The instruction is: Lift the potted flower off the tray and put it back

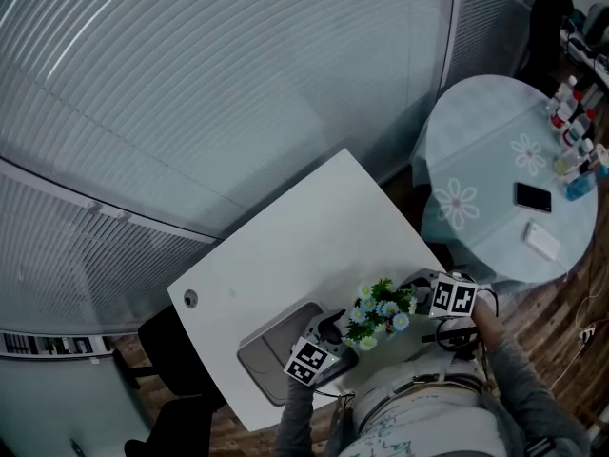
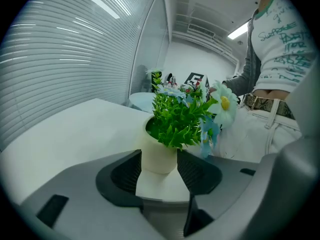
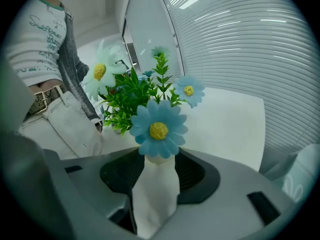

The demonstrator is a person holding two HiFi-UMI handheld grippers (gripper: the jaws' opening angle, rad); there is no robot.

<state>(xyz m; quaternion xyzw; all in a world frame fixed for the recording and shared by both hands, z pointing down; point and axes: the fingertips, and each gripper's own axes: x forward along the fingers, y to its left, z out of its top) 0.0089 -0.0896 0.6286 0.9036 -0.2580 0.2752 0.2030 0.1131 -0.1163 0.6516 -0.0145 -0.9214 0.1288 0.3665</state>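
The potted flower [image 1: 381, 312] has green leaves and blue and white daisies in a cream pot [image 2: 157, 154]. It stands on the white table [image 1: 304, 246], just right of the grey tray [image 1: 271, 350]. My left gripper [image 1: 344, 336] comes at it from the tray side. In the left gripper view its jaws [image 2: 159, 166] are apart, with the pot right at the dark pads, and I see no squeeze. My right gripper [image 1: 414, 298] faces it from the other side. Its jaws [image 3: 159, 171] are apart too, and a blue daisy [image 3: 158, 129] hides most of the pot.
A round table with a pale blue cloth [image 1: 476, 160] stands at the right, with a phone [image 1: 533, 196] and several bottles [image 1: 576, 131]. A black chair [image 1: 176, 350] sits under the white table's left corner. A blind-covered wall runs behind. The person's body is close to the near edge.
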